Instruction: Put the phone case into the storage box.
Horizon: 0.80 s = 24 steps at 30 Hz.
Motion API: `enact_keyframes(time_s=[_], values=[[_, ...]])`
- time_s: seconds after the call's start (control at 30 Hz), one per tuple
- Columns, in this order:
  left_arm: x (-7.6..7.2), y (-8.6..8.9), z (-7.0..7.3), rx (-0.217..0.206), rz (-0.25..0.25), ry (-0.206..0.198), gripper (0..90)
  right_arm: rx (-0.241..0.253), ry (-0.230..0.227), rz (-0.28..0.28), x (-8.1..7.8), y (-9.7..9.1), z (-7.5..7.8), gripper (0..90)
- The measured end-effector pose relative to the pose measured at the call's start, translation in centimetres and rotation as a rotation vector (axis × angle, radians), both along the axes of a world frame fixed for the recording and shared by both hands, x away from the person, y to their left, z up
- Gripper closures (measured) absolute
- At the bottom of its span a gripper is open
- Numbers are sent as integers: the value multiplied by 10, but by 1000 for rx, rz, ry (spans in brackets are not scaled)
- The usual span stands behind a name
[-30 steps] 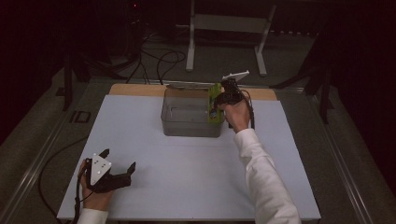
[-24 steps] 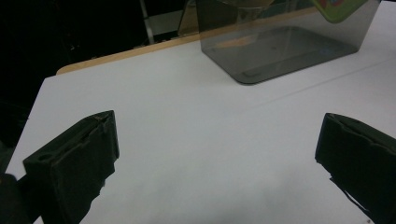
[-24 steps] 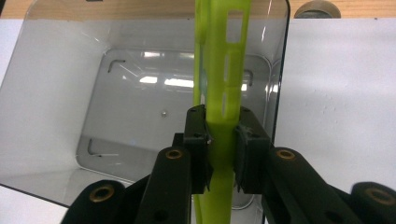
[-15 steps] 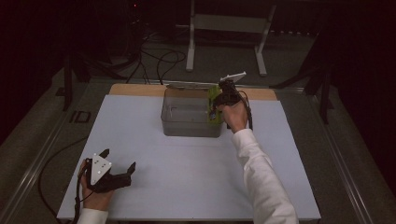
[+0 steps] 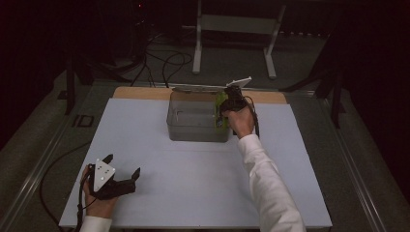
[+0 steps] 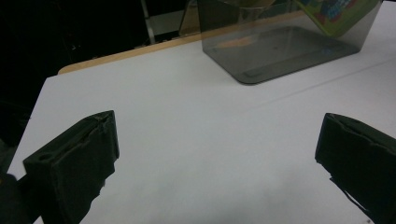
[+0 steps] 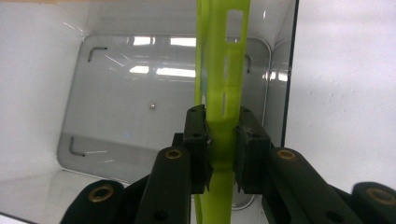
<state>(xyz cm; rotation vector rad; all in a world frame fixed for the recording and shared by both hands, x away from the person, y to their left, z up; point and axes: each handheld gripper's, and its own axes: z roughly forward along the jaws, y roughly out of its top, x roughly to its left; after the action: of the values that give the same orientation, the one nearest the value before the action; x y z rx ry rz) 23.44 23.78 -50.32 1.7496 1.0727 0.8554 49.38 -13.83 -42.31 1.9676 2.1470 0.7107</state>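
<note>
Dark room all round, cables (image 5: 159, 60) trailing over the floor beyond the far edge, a pale metal stand (image 5: 234, 29) behind them. White worktop (image 5: 193, 193) under the lamp, with a strip of bare wood along its far edge.

Near the far edge, about mid-width: a smoky see-through bin (image 5: 193, 121), standing open-topped. Seen also from the left gripper view (image 6: 280, 46), far and to the right, its flat bottom resting on the white surface.

Right gripper (image 5: 227, 104) held over the bin's right end, pointing down into it, a hand (image 5: 240, 121) wrapped round it and a white sleeve (image 5: 268, 188) running back toward the near edge. Jaws pressed together on a lime-green flat plastic piece (image 7: 222, 93), slotted along its length, held edge-on and upright between the two black pads (image 7: 195, 140). Green piece hanging inside the bin at its right wall, lower end above the bin's floor; whether touching that floor, cannot tell. In the high view the same green piece (image 5: 220, 110) against the bin's right side, with some coloured print on it.

Left gripper (image 5: 120, 180) at the near left corner of the worktop, well apart from the bin, resting low over the surface in a hand (image 5: 99, 205). Jaws spread wide, nothing between them but bare white worktop, grey three-cornered plate on top.
</note>
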Motion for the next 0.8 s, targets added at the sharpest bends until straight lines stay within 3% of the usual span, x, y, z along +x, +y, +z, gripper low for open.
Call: enact_keyframes(time_s=[0.5,0.8], values=[[0,1,0,-1,1,-1,1,-14,64,-19,9,2,-13,769],[0,1,0,-1,2,-1,1,26,85,-22,12,3,-14,772]])
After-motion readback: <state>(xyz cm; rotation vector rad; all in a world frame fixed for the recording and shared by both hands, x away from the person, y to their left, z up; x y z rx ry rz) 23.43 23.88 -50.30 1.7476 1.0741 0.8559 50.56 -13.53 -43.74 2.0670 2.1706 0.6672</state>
